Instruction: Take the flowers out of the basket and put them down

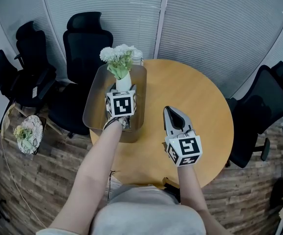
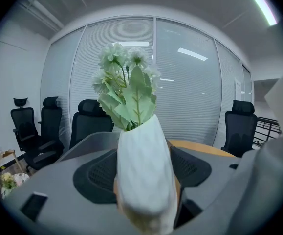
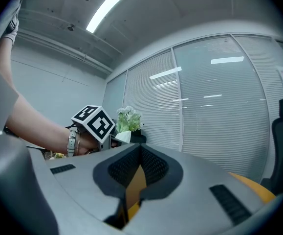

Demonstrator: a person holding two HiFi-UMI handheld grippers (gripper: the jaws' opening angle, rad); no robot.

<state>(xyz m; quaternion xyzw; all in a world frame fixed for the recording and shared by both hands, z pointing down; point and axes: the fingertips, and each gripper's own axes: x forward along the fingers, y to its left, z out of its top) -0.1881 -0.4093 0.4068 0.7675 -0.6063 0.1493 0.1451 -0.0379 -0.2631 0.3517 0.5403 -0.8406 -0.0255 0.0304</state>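
Two claws | left claw grips flowers by white wrap, upright over basket, likely to clear its rim | right claw closed, empty, parked above tabletop, out of way.

A round wooden table stands on a plank floor, with black office chairs around it, closed white blinds behind, and a strip light overhead.

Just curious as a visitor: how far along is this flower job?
Done: the left gripper grips the flowers by their white wrap. In hand: it holds them above the basket. Left: carry them clear and set them on the table. The right gripper is shut, empty.
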